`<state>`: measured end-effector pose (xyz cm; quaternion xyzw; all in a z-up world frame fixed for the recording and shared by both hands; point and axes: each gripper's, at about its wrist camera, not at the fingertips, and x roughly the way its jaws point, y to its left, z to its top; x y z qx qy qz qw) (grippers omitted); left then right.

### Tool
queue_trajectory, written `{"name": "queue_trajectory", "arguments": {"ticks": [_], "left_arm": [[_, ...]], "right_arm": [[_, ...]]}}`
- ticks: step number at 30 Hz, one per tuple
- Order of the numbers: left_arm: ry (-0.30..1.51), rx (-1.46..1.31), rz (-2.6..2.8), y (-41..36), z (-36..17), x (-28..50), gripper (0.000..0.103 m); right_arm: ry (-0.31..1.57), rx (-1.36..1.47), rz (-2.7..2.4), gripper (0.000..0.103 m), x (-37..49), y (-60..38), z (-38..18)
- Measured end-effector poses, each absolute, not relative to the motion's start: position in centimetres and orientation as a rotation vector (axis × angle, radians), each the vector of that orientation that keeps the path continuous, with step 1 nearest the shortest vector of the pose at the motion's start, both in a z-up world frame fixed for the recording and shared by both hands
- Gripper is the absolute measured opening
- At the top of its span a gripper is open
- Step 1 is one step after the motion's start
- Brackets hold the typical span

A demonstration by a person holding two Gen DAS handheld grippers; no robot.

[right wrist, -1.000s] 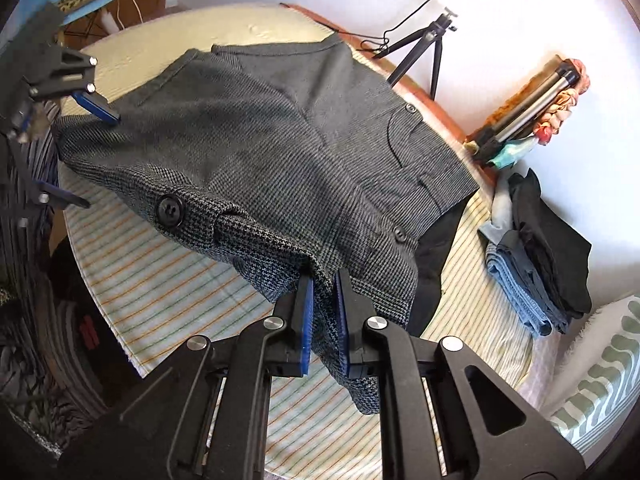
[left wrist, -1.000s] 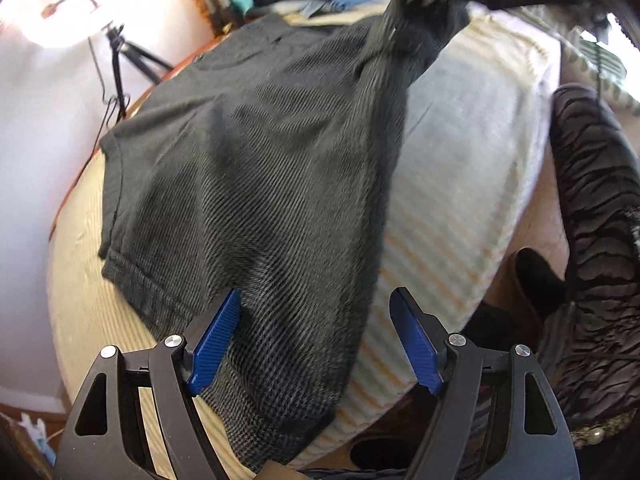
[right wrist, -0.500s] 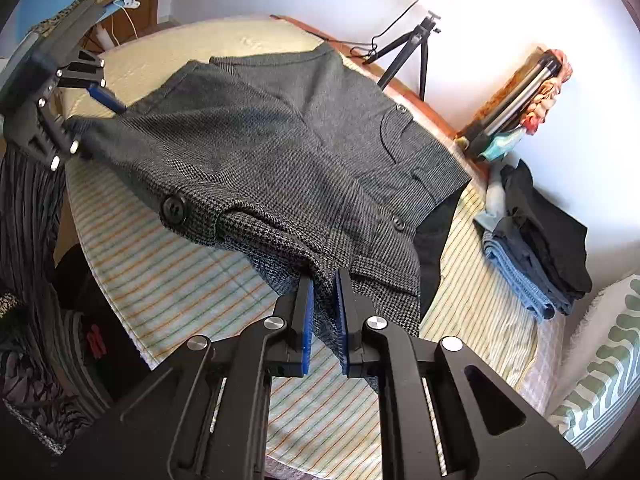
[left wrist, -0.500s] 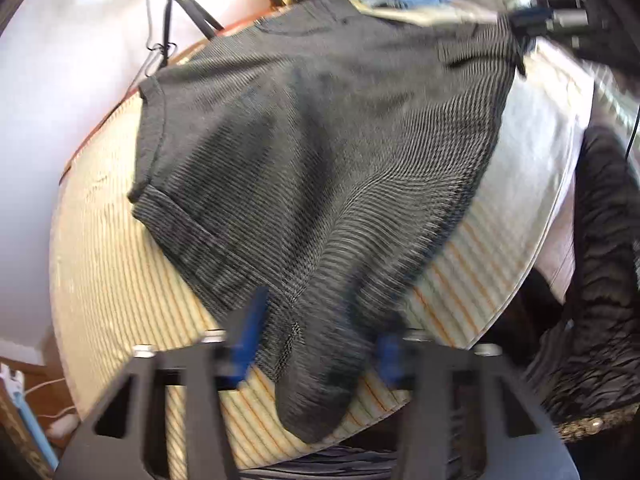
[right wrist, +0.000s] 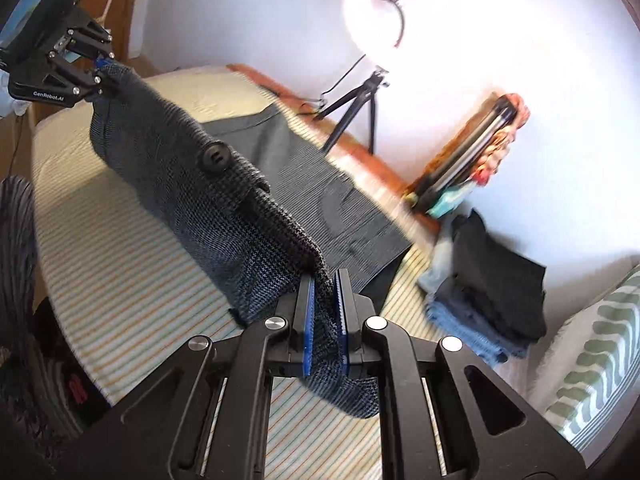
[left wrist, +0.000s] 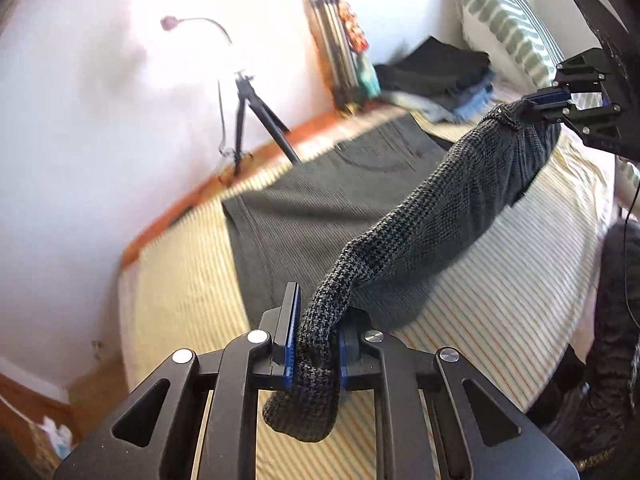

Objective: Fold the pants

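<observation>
The grey houndstooth pants lie on the striped bed, their near edge lifted off it. My left gripper is shut on one end of that raised edge, with fabric bunched between the blue pads. My right gripper is shut on the other end of the edge. The raised fabric stretches between the two grippers, and a black button shows on it. The far half of the pants still lies flat. Each gripper shows in the other's view: right, left.
A stack of folded dark and blue clothes sits at the head of the bed beside a green-patterned pillow. A ring light on a tripod and a rolled mat stand against the wall. A person's patterned clothing is at the bed's near edge.
My left gripper has closed on the pants' near edge. Both grippers have lifted that edge up off the bed and pulled it taut between them.
</observation>
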<state>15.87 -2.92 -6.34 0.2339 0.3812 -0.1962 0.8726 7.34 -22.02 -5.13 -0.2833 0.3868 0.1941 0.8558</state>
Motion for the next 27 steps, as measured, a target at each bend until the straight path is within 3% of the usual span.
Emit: {"name": "queue_trajectory", "arguments": {"ticks": [11, 26, 27], "left_arm": [[0.750, 0.515, -0.354, -4.0, -5.8, 26.3, 0.012], [0.889, 0.584, -0.361, -5.3, -13.7, 37.0, 0.013], [0.897, 0.602, -0.358, -5.5, -14.3, 37.5, 0.016]], "right_arm": [[0.813, -0.589, 0.329, 0.009, 19.4, -22.5, -4.7], [0.995, -0.576, 0.315, 0.009, 30.3, -23.2, -14.7], [1.008, -0.575, 0.314, 0.009, 30.9, -23.3, -15.5]]}}
